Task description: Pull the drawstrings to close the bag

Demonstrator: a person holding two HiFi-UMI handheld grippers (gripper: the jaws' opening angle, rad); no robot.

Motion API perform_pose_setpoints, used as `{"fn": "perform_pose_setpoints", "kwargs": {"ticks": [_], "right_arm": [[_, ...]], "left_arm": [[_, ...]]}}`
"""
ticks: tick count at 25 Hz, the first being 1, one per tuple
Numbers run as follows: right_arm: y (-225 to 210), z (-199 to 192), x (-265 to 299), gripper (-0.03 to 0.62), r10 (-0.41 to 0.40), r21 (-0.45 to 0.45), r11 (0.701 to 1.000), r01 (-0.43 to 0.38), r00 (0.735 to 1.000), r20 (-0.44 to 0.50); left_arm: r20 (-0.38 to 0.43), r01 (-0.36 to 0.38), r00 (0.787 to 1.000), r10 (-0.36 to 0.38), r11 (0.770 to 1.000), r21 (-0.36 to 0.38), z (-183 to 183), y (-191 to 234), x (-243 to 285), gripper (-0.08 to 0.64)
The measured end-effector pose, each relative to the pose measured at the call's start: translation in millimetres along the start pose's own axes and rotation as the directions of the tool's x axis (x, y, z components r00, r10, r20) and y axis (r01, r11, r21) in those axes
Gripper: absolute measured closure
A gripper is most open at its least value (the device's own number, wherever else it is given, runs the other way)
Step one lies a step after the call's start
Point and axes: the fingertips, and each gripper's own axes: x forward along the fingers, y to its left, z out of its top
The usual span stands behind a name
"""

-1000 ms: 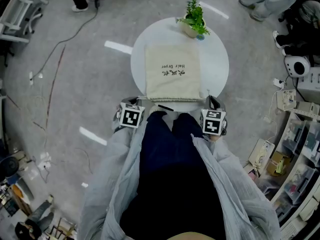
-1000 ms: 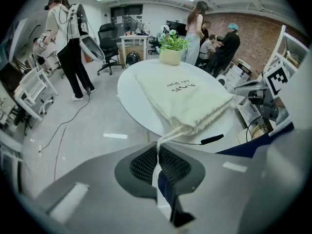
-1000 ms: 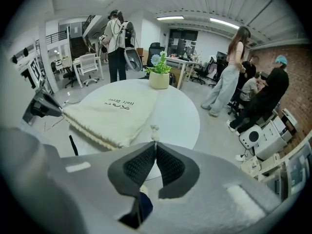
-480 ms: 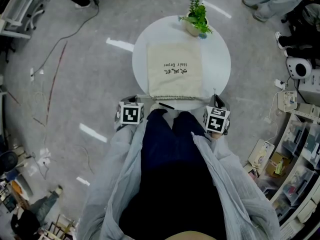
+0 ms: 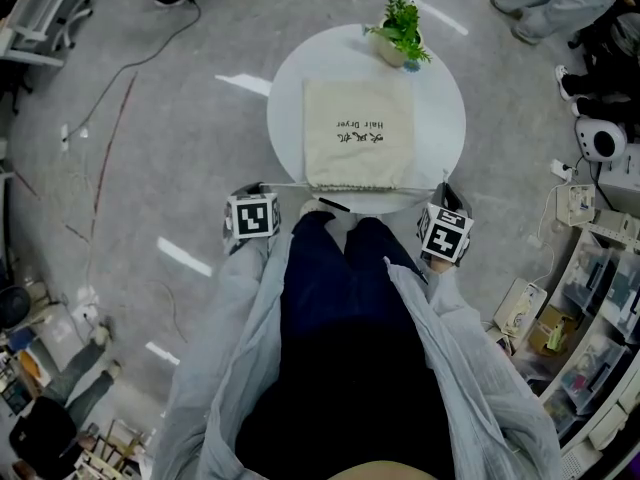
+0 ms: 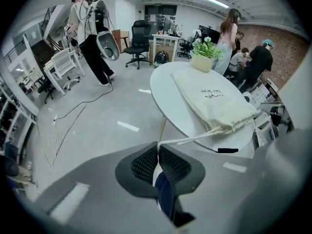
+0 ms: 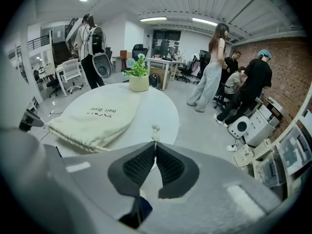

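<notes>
A cream drawstring bag lies flat on the round white table, its gathered mouth toward me. My left gripper is off the table's near left edge, shut on the left white drawstring, which runs taut to the bag's mouth. My right gripper is off the near right edge, shut on the right drawstring just below its knot. In the left gripper view the bag lies to the right; in the right gripper view the bag lies to the left.
A potted plant stands at the table's far edge behind the bag. A small black object lies at the near edge. Cables trail over the floor at left, shelves stand at right, and people stand further off.
Both grippers have moved outward, away from each other, and the strings now stretch sideways from the bag. The bag's mouth looks narrower and more gathered.
</notes>
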Motion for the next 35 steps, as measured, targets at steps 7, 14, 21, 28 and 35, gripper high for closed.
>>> {"fn": "perform_pose_setpoints", "kwargs": {"ticks": [7,14,21,28,35], "right_arm": [[-21.6,6.0,-5.1,0.578,-0.05,0.005,0.999,0.05,0.999,0.019],[-36.5,5.3,-6.5,0.578,-0.1,0.146,0.985,0.097,0.995,0.01],[-60.0,-2.1,-4.9,0.578,-0.162,0.286,0.945,0.16,0.987,-0.016],[-77.4,-7.8,-9.1,0.578,-0.192,0.33,0.924,0.192,0.981,-0.033],[-88.6,-9.3,-15.6,0.578,-0.223,0.344,0.913,0.218,0.974,-0.025]], "left_arm": [[0.006,-0.058,0.998,0.058,0.998,-0.03,5.1,19.7,-0.5,0.537],[-0.027,-0.138,0.99,0.137,0.989,-0.05,1.5,38.8,-5.7,0.537],[-0.036,-0.168,0.986,0.165,0.981,-0.094,-4.9,56.2,-5.6,0.537],[0.02,-0.124,0.992,0.128,0.98,-0.153,1.9,64.8,-4.4,0.535],[0.032,-0.107,0.993,0.116,0.975,-0.197,2.5,72.3,-8.2,0.534]]}}
